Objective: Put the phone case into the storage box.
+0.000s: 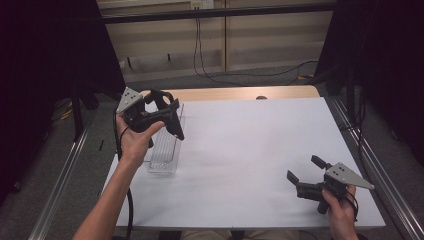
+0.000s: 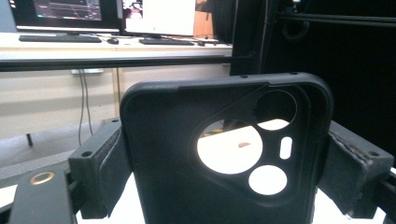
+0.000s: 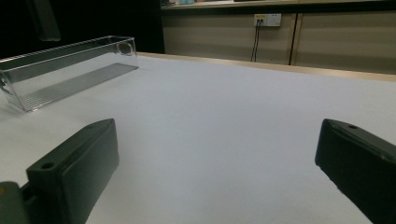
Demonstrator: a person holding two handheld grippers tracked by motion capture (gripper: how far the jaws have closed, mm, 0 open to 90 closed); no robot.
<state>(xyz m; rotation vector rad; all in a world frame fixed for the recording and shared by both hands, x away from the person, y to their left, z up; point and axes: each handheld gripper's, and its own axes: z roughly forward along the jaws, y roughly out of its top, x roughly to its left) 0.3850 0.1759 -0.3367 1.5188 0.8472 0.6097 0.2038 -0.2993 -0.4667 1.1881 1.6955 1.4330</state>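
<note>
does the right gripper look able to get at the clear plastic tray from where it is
Probably yes. The right gripper stands open and holds nothing, and bare white table lies between it and the clear plastic tray.

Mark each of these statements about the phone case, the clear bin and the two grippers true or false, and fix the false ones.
1. The left gripper holds a black phone case. True.
2. The phone case lies flat on the table. False: it is held up in the air, above the clear bin.
3. The right gripper is open with nothing between its jaws. True.
4. The clear bin sits at the right edge of the white table. False: it sits near the left edge.
5. The clear bin is full of items. False: it looks empty.
</note>
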